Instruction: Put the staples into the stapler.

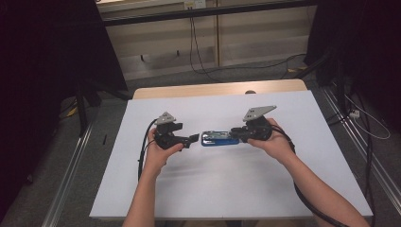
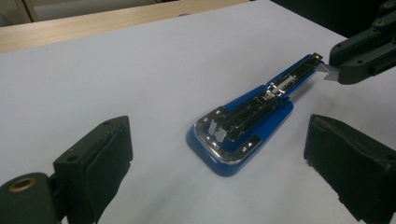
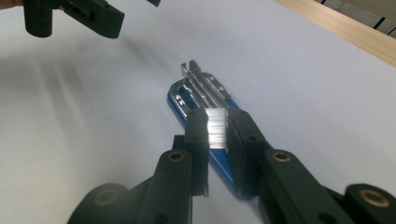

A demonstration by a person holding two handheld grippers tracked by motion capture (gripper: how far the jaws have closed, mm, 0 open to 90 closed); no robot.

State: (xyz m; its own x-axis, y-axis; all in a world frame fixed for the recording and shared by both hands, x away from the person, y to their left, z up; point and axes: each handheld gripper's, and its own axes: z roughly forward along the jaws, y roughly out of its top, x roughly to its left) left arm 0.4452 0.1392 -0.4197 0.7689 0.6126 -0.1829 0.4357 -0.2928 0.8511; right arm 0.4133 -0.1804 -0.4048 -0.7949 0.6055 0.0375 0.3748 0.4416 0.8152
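White sheeting covers the table [image 1: 227, 189]. Right gripper [image 3: 217, 128] is pinched on a strip of staples [image 3: 216, 126], thin, stiff, brittle metal, best gripped across its flat sides. Left gripper [image 2: 219, 161] waits with jaws wide apart. Between them lies the opened blue stapler [image 1: 218, 138], flat on the sheet: heavy-looking, hard, chrome channel slick.

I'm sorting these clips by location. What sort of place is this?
Probably a lab recording bay: a white-covered table hemmed by black curtains, loose black cables across grey carpet, and aluminium floor rails.
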